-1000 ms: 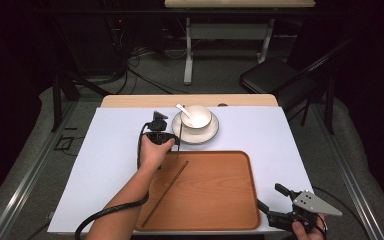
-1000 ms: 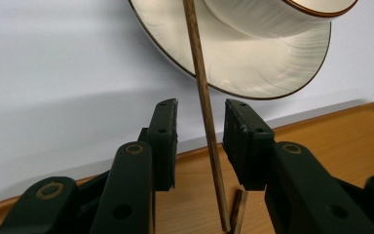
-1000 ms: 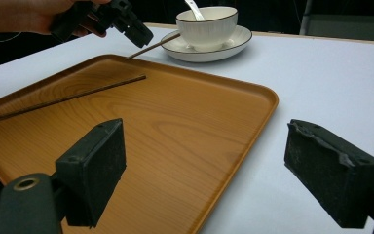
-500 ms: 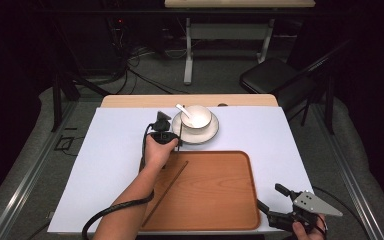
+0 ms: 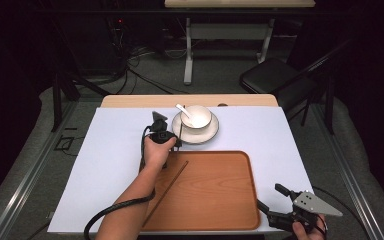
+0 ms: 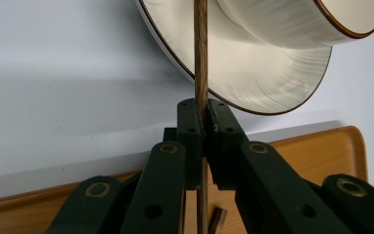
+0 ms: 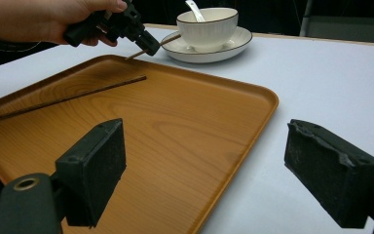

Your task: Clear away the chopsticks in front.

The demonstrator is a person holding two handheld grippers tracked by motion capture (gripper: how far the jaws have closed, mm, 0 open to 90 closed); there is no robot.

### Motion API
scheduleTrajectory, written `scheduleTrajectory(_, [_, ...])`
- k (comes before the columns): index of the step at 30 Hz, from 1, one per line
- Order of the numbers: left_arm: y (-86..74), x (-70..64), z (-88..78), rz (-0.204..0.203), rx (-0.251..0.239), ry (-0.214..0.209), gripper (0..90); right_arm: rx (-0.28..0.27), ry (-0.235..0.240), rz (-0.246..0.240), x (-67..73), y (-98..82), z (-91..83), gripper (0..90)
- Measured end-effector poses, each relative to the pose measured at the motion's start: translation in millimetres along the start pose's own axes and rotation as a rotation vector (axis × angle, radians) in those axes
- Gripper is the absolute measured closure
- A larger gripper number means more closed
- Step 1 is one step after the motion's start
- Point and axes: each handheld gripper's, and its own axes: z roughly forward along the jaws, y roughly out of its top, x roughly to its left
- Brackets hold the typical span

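Left tool (image 6: pixel 202 122) jaws now closed on the chopstick (image 6: pixel 200 58).

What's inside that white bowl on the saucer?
A white spoon stands in the bowl, its handle leaning out over the rim. The bowl's wall hides the spoon's lower end and whatever else may be inside. The bowl sits on the saucer.

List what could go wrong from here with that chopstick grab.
1. The left gripper has just closed on a chopstick that leans on the plate. Lifting carelessly may scrape or nudge the plate and shake the bowl and spoon.
2. The fingers pinch the thin stick near one end, so it may pivot or slip out when moved.
3. Setting it in the tray could knock the other chopstick already lying there.
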Motion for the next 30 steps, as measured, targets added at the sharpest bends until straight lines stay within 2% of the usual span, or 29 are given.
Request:
scheduleTrajectory(15, [-2.7, 5.9, -11.2, 0.013, -0.025, -0.023, 85.3, 0.003, 0.000, 0.002, -0.2, 0.0, 0.5, 14.4])
scheduleTrajectory(17, [-3.6, 7.0, -13.8, 0.001, -0.032, -0.029, 85.3, 0.003, 0.000, 0.003, -0.3, 0.0, 0.5, 14.4])
scheduleTrajectory(20, [-5.1, 11.4, -19.7, 0.013, -0.031, -0.033, 85.3, 0.002, -0.001, 0.003, -0.1, 0.0, 0.6, 14.4])
scheduleTrajectory(23, [-8.4, 17.1, -27.4, 0.008, -0.036, -0.047, 85.3, 0.003, -0.001, 0.002, -0.1, 0.0, 0.6, 14.4])
scheduleTrajectory(25, [-10.4, 20.1, -31.9, 0.016, -0.040, -0.042, 85.3, 0.003, -0.001, 0.003, -0.3, 0.0, 0.6, 14.4])
scheduleTrajectory(30, [-18.0, 30.5, -47.0, 0.007, -0.052, -0.062, 85.3, 0.003, -0.003, 0.003, -0.6, 0.1, 0.9, 14.4])
